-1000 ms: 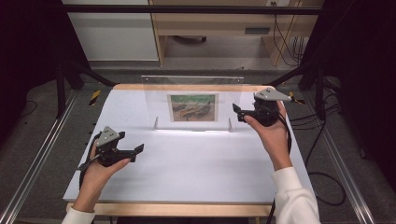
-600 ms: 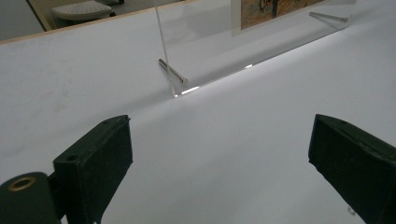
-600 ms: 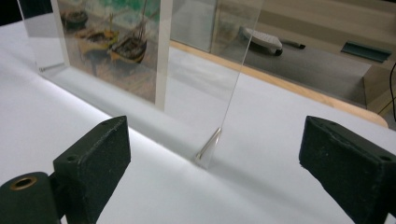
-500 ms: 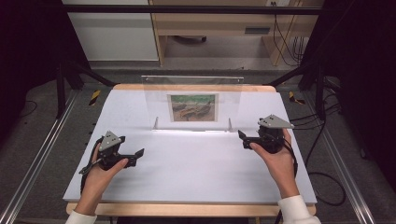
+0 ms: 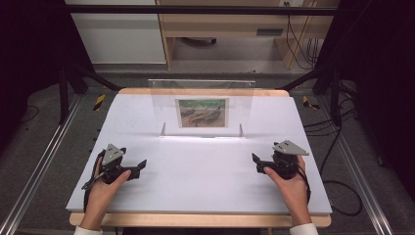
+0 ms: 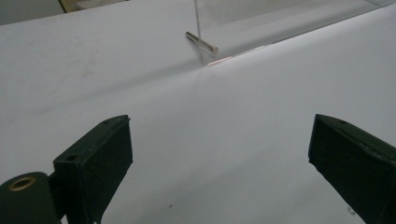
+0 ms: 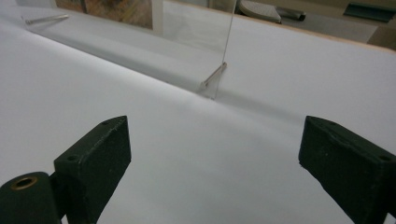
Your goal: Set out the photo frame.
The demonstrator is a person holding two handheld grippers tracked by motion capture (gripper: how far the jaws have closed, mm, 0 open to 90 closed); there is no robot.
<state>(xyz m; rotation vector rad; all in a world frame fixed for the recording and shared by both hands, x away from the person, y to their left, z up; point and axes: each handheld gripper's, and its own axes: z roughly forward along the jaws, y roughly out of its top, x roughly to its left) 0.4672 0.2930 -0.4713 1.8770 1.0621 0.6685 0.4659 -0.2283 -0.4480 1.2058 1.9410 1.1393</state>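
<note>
Clear picture stand (image 5: 203, 110) upright on the table (image 5: 195, 196), well ahead of both hand-held grippers and about midway between them, face turned toward the person so the small print (image 5: 202, 112) inside can be read from that side. Held up by two thin metal pegs through the bottom edge: one (image 6: 201, 42) ahead and slightly left of centre from the left hand-held gripper, one (image 7: 214, 75) ahead and near centre from the right. Probably set crosswise so that each peg end falls to one hand.

Left hand-held gripper (image 5: 138, 166) low over the near part of the table, jaws spread wide and pointing inward and forward, nothing between them. Right hand-held gripper (image 5: 258, 164) likewise low, jaws wide apart and empty, aimed inward toward its partner. Each well apart from the stand, with bare white surface in between.

Judged as a ready pose: both parked at matching height and distance, open so either can close on an edge or peg without a prior adjustment. Next reach likely forward and inward; thin clear panel easy to tip if pushed near the top rather than taken low by the pegs.

Beyond the far edge, floor (image 5: 39, 147) and a wooden cabinet (image 5: 235, 29).
</note>
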